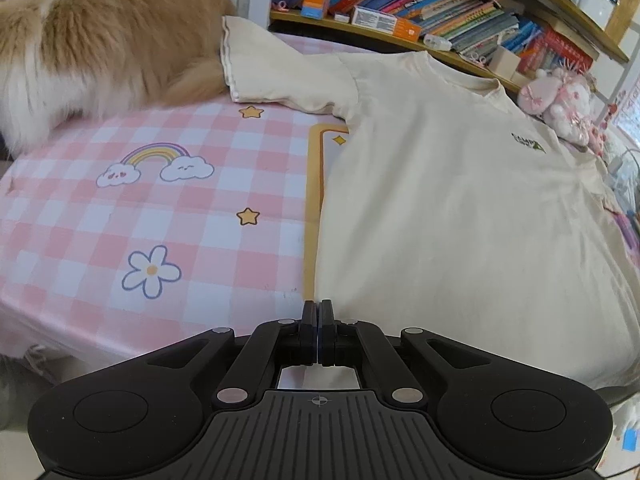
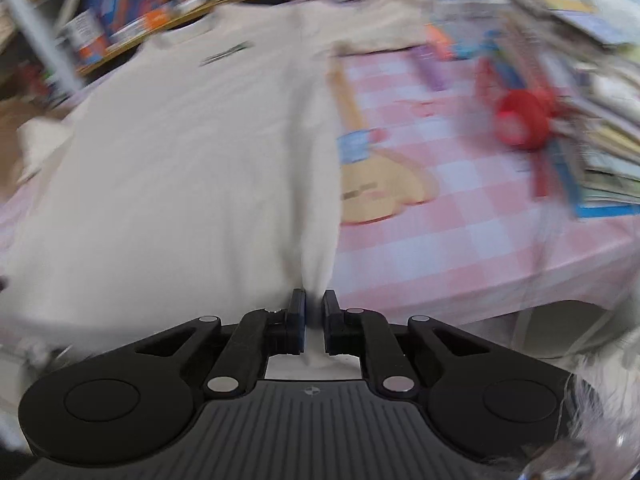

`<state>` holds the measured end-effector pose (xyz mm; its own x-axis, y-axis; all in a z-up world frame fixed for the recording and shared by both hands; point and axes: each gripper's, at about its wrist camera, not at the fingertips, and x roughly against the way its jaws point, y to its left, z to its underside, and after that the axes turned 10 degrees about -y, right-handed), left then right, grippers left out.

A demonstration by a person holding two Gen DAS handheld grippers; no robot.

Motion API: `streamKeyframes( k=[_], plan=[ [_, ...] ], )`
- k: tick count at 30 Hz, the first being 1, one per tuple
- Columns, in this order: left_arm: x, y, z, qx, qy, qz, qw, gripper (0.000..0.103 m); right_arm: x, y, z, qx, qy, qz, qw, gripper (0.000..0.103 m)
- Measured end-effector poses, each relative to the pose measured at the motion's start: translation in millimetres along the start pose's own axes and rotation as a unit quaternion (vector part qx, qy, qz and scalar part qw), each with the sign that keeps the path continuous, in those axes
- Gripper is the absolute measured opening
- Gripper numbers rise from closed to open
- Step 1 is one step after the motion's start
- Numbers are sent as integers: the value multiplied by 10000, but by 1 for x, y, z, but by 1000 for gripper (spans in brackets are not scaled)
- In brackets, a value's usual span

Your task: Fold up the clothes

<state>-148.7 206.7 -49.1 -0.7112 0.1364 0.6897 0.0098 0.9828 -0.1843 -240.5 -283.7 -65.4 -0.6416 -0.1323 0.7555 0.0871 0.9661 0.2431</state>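
We see the cream T-shirt (image 1: 460,208) spread flat, front up, across the pink checked tabletop (image 1: 168,216), filling the centre and right of the left wrist view, collar toward the upper right and one sleeve (image 1: 280,76) reaching to the upper left; it touches the fur of a ginger-and-white cat (image 1: 96,40) lying in the upper left corner. The left gripper (image 1: 319,309) sits at the bottom centre with its fingers pressed together at the shirt's lower corner; whether hem cloth is caught between them we cannot tell. In the blurred right wrist view the right gripper (image 2: 313,300) is pinching a tented ridge of the shirt's hem at the bottom centre, fingers slightly apart around the cloth.

We judge several risks; the blur suggests fast movement, and a pull from one pinched corner could drag the shirt askew or wrinkle it; if the left gripper holds no cloth, a lift would raise one side only and the fold would go crooked; the cat could shift onto the sleeve or paw at it; the red tape roll (image 2: 522,118) and stacked books (image 2: 600,132) at the right of that view could be swept or snag the far sleeve.
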Motion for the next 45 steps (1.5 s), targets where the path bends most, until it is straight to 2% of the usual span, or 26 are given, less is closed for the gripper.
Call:
streamKeyframes(
  k=[3, 5, 9, 12, 15, 18, 21, 23, 26, 29, 31, 34, 38, 42, 45],
  plan=[
    [1, -3, 0, -26, 31, -62, 10000, 0, -1, 9, 2, 188, 15, -79, 9998, 9],
    [0, -6, -1, -74, 74, -82, 9999, 1, -2, 5, 1, 160, 7, 54, 9999, 9],
    [9, -18, -2, -275, -4, -145, 9995, 6, 5, -2, -10, 182, -174, 72, 9997, 18],
    [17, -24, -8, -189, -200, -154, 9995, 7, 6, -1, -23, 309, -416, 22, 9987, 27],
    [19, -34, -19, -152, -383, -95, 9991, 7, -8, 7, -38, 468, -494, -34, 9977, 28],
    [11, -48, -37, -400, -508, 9, 9979, 10, -21, 15, -53, 627, -572, -91, 9964, 28],
    [-4, -59, -58, -715, -589, 174, 9955, 17, -34, 23, -68, 786, -648, -147, 9947, 28],
    [-18, -65, -74, -942, -657, 327, 9928, 23, -48, 32, -78, 921, -623, -152, 9937, 29],
    [-48, -70, -102, -1275, -739, 652, 9869, 27, -72, 46, -96, 1110, -568, -95, 9922, 30],
    [-88, -74, -134, -1527, -650, 903, 9820, 29, -101, 58, -120, 1314, -463, -43, 9902, 30],
    [-116, -78, -157, -1742, -603, 1049, 9773, 29, -123, 65, -146, 1652, -401, -108, 9854, 32],
    [-158, -85, -191, -2011, -554, 1226, 9703, 29, -160, 75, -188, 2274, -369, 43, 9731, 33],
    [-211, -96, -227, -2359, -498, 1304, 9617, 30, -209, 84, -245, 2469, -383, 37, 9683, 33],
    [-256, -105, -250, -2510, -474, 1303, 9580, 31, -256, 95, -290, 2686, -430, 97, 9622, 35],
    [-279, -109, -262, -2735, -512, 1312, 9515, 37, -278, 96, -314, 2738, -499, 146, 9604, 36]
  ],
)
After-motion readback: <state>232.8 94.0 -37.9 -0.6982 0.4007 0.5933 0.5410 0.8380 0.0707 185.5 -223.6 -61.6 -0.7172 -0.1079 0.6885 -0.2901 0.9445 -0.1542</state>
